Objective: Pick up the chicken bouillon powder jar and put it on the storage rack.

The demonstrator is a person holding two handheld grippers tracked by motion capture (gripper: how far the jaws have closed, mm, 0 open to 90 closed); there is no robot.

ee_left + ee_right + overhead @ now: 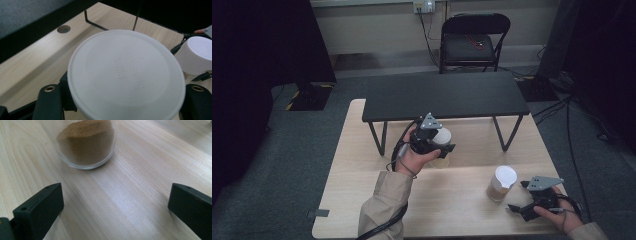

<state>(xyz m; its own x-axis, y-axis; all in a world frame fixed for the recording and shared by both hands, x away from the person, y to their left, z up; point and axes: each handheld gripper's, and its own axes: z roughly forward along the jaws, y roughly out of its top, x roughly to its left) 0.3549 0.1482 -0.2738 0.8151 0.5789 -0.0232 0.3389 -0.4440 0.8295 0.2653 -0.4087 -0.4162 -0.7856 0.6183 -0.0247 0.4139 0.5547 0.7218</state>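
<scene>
A round white lid (pixel 125 75) sits between the jaws of my left gripper (pixel 123 100), which is shut on its rim. In the high view the left gripper (pixel 443 145) holds that lid (pixel 442 135) above the middle of the wooden table (pixel 362 200), over a faint glass jar (pixel 440 161); I cannot tell whether lid and jar touch. A second glass jar (pixel 501 184) with a white lid and brown powder stands at the front right. My right gripper (pixel 518 196) rests open just right of it. The powder jar (pixel 86 145) stands beyond the wide-apart right gripper (pixel 116 205).
A low black bench (pixel 444 95) on thin metal legs stands across the far half of the table. A cable hole (pixel 63 29) lies near the table's edge. Beyond the table stands a black folding chair (pixel 472 42), and cables run over the floor at the right.
</scene>
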